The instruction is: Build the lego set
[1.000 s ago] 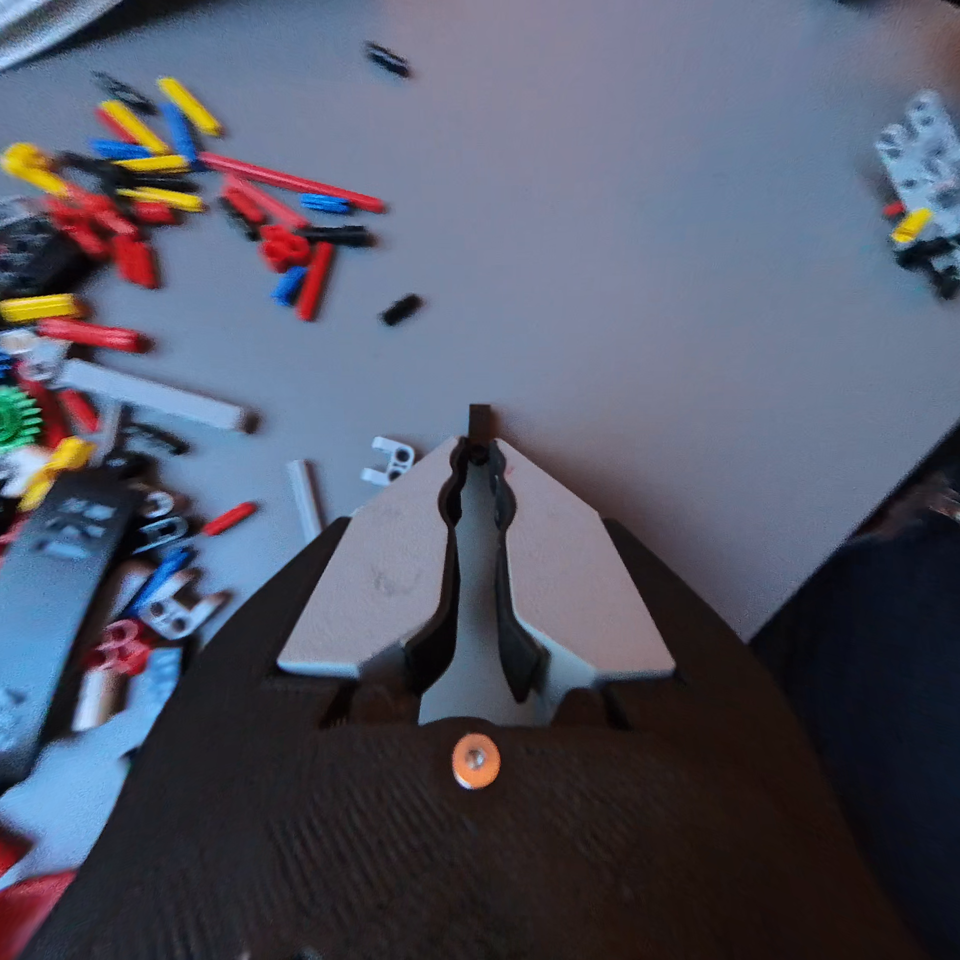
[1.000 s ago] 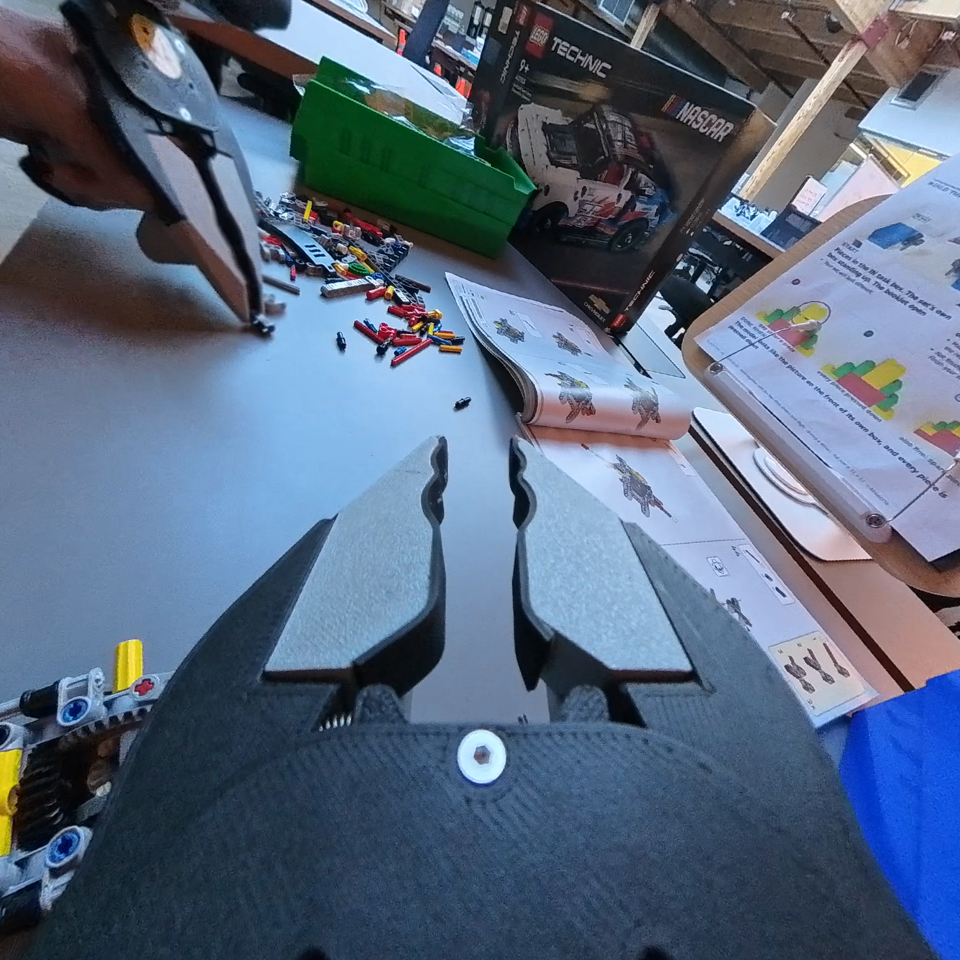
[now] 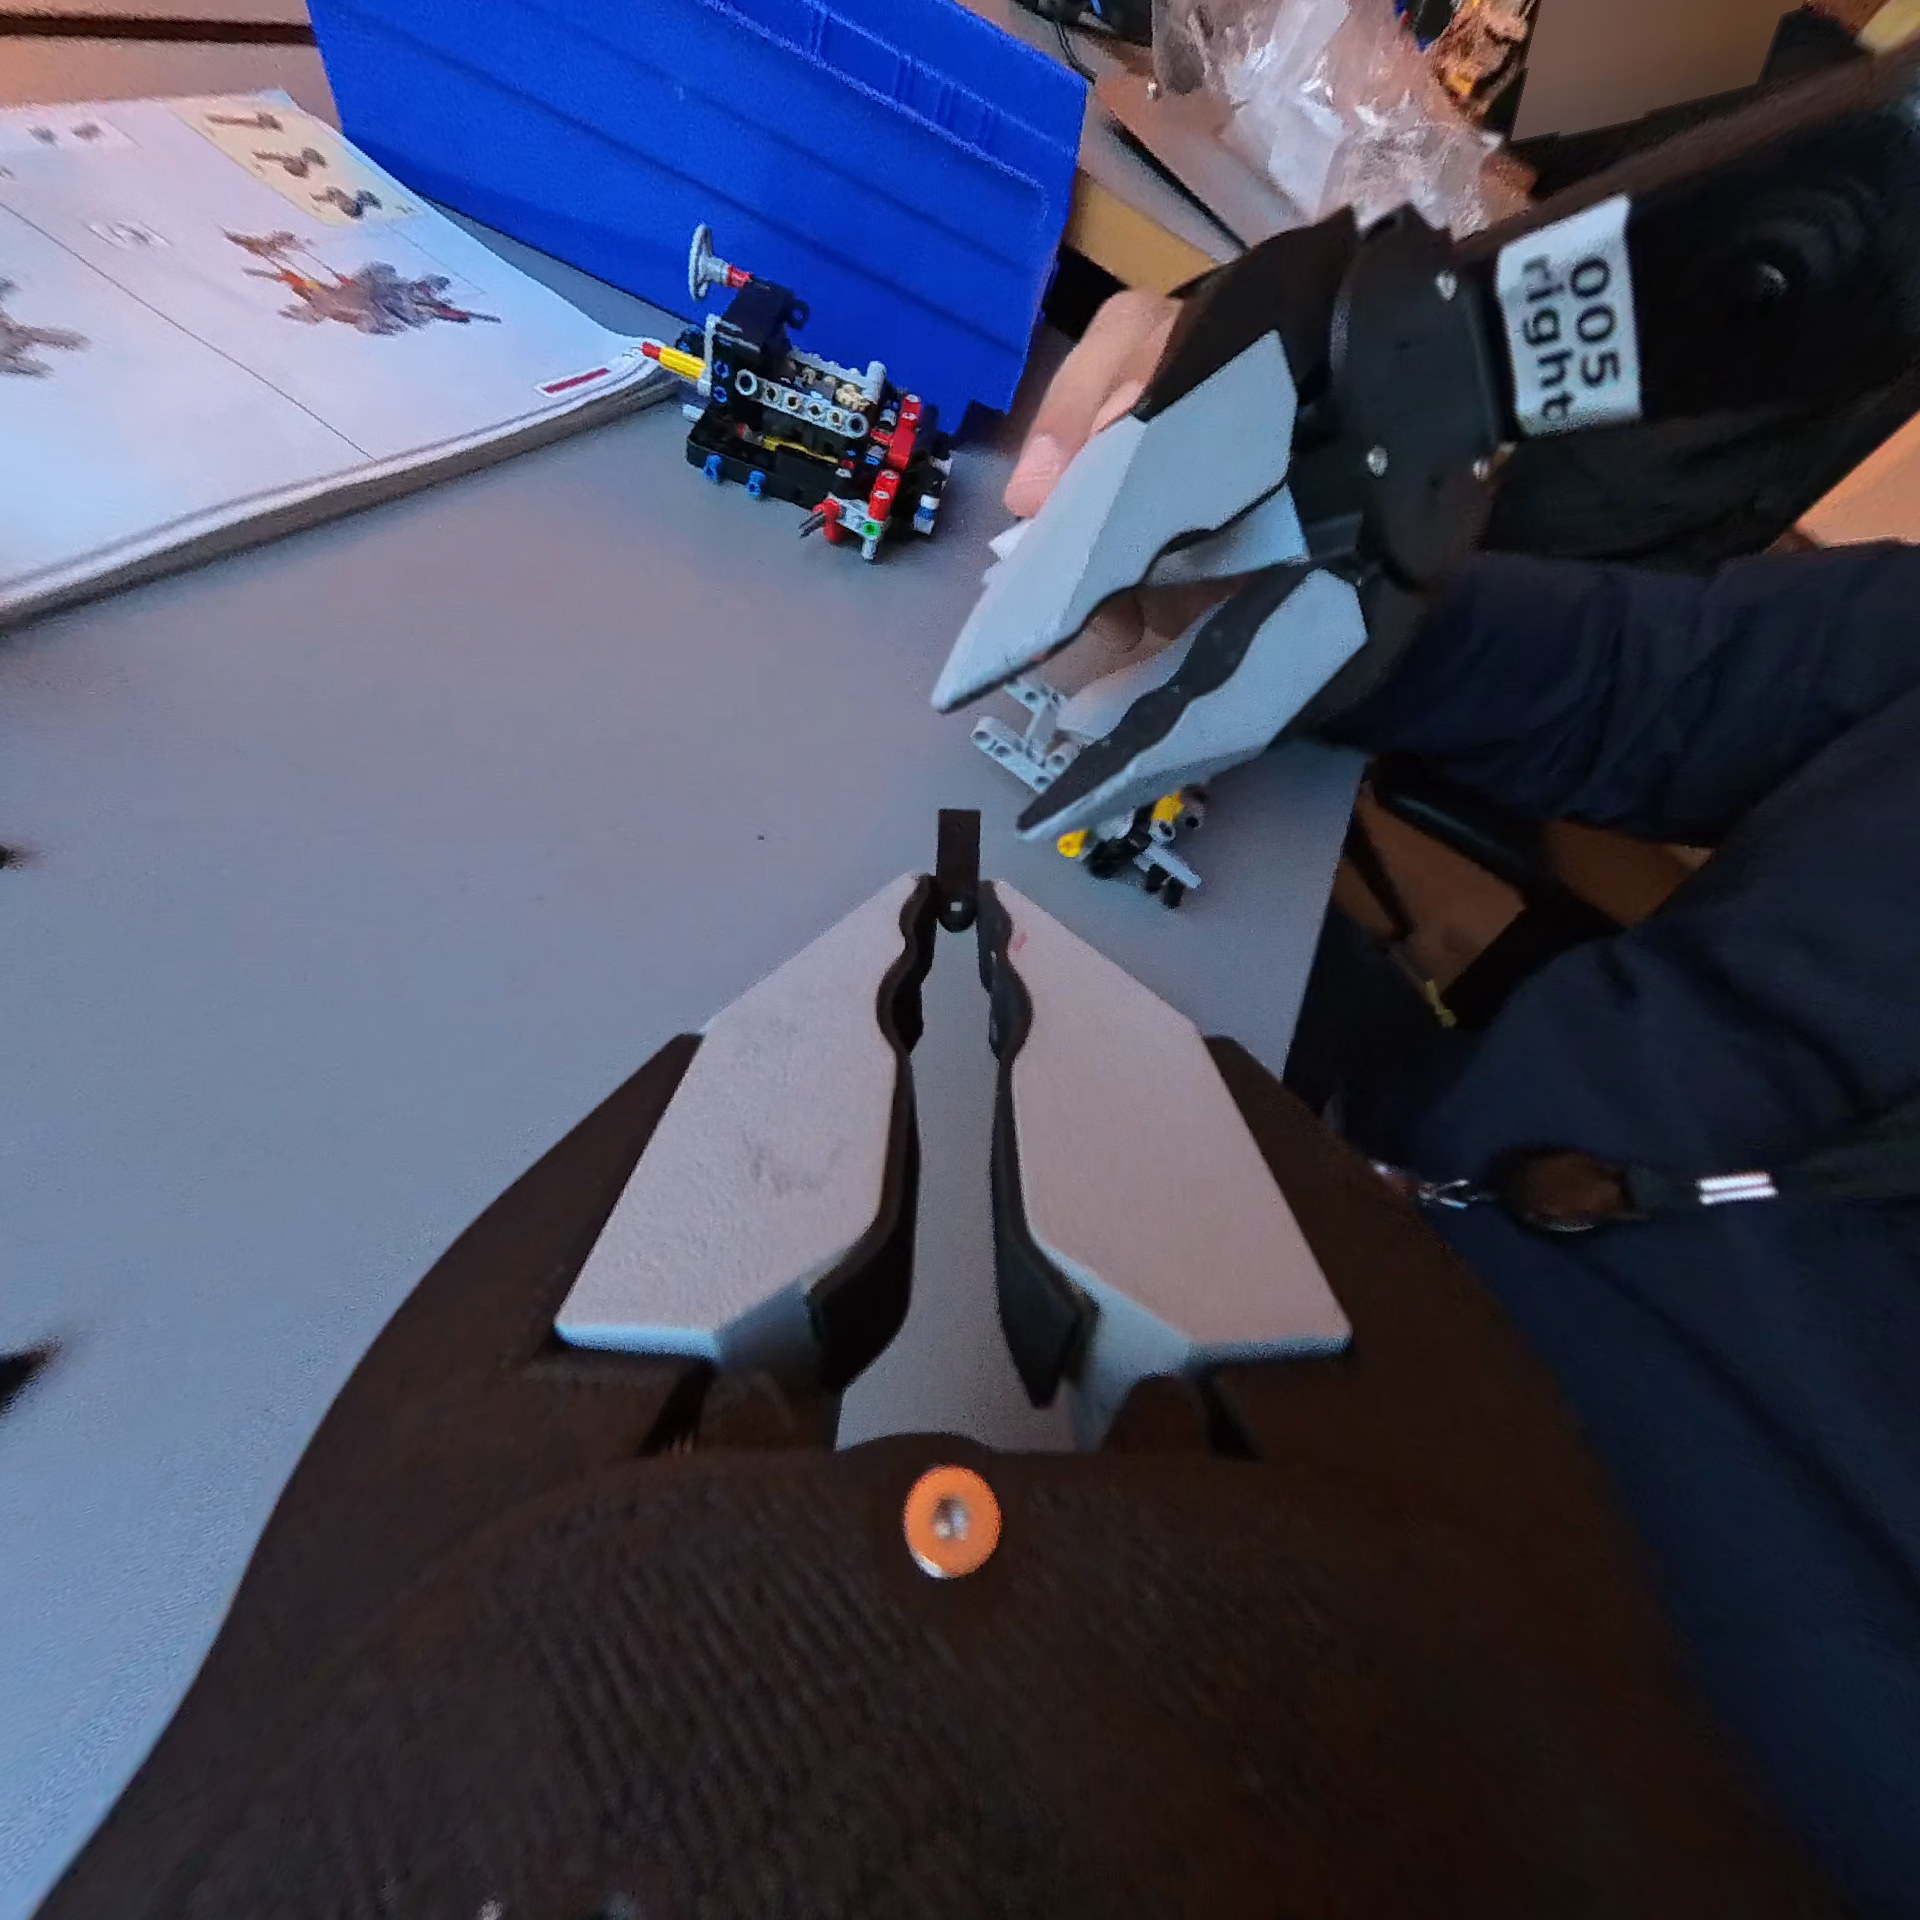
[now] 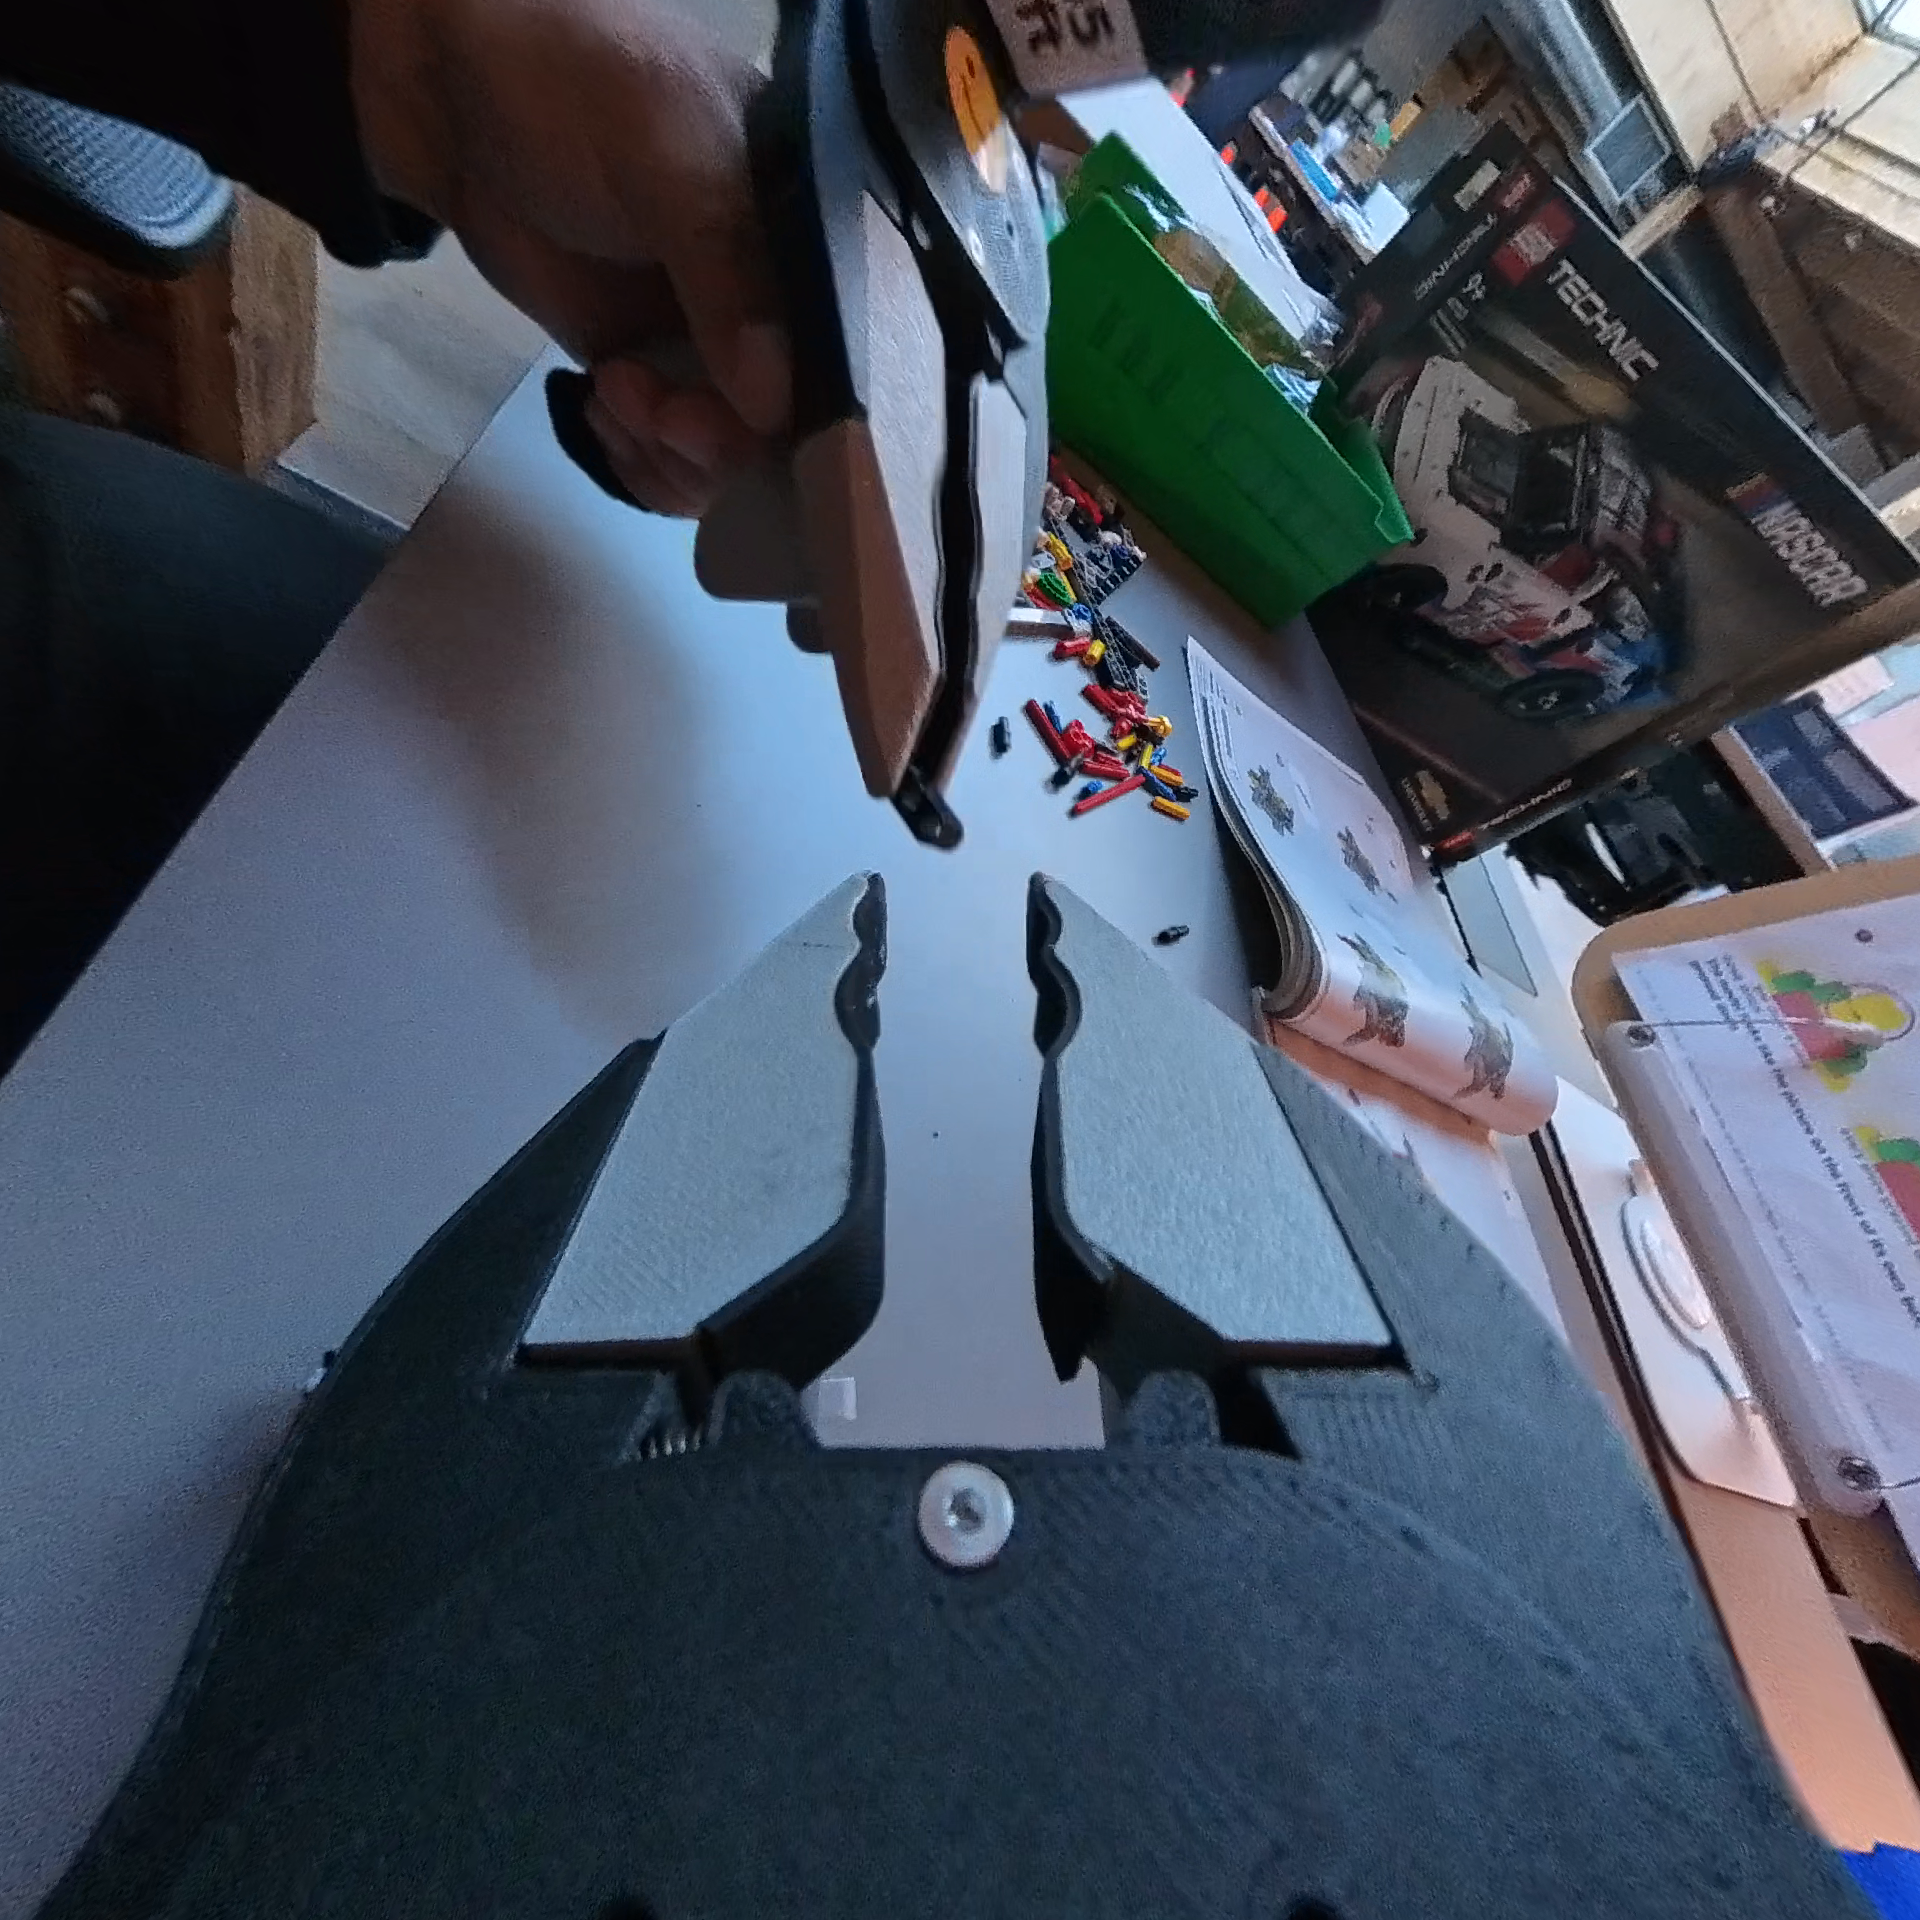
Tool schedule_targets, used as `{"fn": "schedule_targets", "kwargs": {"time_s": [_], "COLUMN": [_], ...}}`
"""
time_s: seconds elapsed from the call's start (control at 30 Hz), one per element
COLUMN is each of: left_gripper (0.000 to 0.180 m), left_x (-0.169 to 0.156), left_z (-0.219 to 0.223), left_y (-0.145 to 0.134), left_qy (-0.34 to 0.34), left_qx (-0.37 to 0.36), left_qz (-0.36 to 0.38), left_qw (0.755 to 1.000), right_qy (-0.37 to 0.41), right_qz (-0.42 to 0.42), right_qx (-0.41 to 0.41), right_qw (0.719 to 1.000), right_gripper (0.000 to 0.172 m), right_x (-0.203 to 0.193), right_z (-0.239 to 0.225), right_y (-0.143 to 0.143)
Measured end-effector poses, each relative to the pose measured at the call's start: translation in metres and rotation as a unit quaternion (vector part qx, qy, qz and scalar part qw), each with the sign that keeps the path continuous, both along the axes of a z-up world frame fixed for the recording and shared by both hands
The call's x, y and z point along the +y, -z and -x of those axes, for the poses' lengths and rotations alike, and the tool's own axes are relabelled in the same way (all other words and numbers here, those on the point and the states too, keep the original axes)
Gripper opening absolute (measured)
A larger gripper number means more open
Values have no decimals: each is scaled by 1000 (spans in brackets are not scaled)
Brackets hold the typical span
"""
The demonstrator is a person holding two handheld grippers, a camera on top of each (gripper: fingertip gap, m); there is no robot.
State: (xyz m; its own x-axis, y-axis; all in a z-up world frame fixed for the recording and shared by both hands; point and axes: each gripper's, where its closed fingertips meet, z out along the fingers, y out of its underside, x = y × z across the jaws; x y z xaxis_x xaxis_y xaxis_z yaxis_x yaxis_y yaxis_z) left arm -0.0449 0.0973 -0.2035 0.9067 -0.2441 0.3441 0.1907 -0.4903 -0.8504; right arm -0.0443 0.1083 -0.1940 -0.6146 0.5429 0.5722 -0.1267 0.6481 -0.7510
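My left gripper point(image 3: 957, 902) is shut on a small black peg point(image 3: 957, 854) that sticks out past its fingertips, held above the grey table point(image 3: 416, 831). In the right wrist view the left gripper point(image 4: 914, 774) hangs close above my right fingertips, with the black peg point(image 4: 928, 808) at its tip. My right gripper point(image 4: 956, 904) is open with nothing between its pads. In the left wrist view the right gripper point(image 3: 982, 764) hovers over a small grey, yellow and black assembly point(image 3: 1132, 842) near the table's edge.
A larger black and red built assembly point(image 3: 810, 426) stands by a blue bin point(image 3: 727, 156). An open instruction booklet point(image 4: 1351, 914) lies on the table. Loose coloured pieces point(image 4: 1112, 727) lie before a green bin point(image 4: 1195, 416) and a printed box point(image 4: 1610, 468). A lone black pin point(image 4: 1171, 934) lies near the booklet. The tips of both grippers are at nearly the same place.
My left gripper has swung away from the pile of loose pieces toward the right gripper, still shut on the black peg. My right gripper has opened slightly wider.
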Motion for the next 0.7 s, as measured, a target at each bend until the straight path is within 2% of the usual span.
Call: {"fn": "schedule_targets", "kwargs": {"time_s": [0.23, 0.7], "left_gripper": [5, 5], "left_x": [8, 10], "left_z": [-21, -16], "left_y": [1, 1], "left_qy": [18, -4], "left_qx": [-59, -84], "left_qz": [-3, -18], "left_qw": [998, 996], "right_qy": [-17, 2], "right_qz": [-69, -88], "right_qx": [22, 34], "right_qw": [997, 996], "right_gripper": [14, 9], "right_x": [-12, -8], "right_z": [-7, -2], "right_y": [11, 13]}}
